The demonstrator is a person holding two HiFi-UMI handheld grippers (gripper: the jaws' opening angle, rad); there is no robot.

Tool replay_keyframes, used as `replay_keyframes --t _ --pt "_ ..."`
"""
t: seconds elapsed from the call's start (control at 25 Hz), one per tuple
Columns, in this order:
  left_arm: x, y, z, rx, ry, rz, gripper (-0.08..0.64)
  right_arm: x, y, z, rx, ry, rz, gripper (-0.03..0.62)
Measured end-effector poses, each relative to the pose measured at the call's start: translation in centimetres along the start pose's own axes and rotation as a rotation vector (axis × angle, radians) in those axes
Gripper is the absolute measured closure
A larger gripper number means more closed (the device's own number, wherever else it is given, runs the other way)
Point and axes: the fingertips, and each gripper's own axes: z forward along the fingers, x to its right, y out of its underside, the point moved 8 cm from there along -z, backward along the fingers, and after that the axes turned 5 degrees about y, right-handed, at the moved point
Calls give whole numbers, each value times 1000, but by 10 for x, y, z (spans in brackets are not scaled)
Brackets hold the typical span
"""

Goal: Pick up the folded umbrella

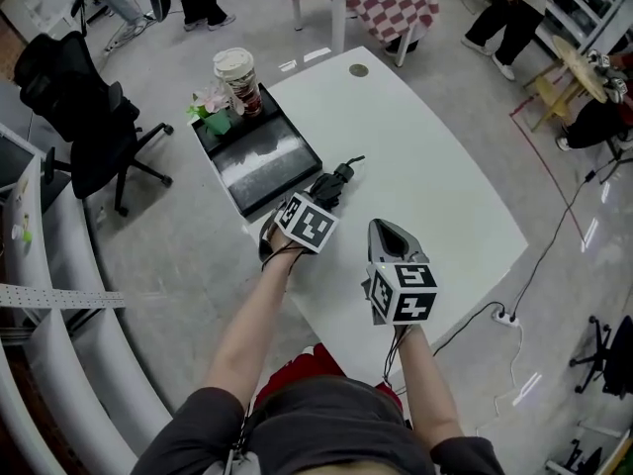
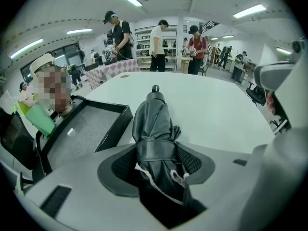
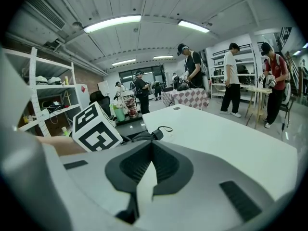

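Bright, even light from ceiling tubes (image 3: pixel 113 23) at 11 and 1 o'clock in both gripper views. Glare streaks on floor (image 1: pixel 590 234) at 3 o'clock in head view. Shadows faint. Gripper views are fisheye with dark corners. Folded umbrella (image 2: pixel 154 138) sharp, jaws soft.

in the head view the left hand-held gripper (image 1: pixel 321 194) and its marker cube (image 1: pixel 305 223) cover most of the folded umbrella (image 1: pixel 338 178); only its dark end and wrist loop show. in the left gripper view its near end drops out of sight into the dark gap of the gripper body, and the tray (image 2: pixel 115 126) is cut off at the left. in the right gripper view the cube hides all but the umbrella's tip. the print on the paper cup (image 1: pixel 237 75) is too small to read.
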Motion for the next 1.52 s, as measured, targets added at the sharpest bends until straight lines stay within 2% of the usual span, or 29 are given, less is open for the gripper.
replay_keyframes --t 0.36,0.48,0.96,1.52 --pt "25 -2 -27 123 30 -35 341 6 0 -31 27 37 9 574" --pt "35 -2 -40 167 19 -28 342 6 2 -43 38 46 13 574" --pt "53 8 -110 373 -15 -85 342 -6 4 -86 105 55 29 574" --pt "84 25 -177 520 -12 -73 342 -25 5 -132 158 58 30 574"
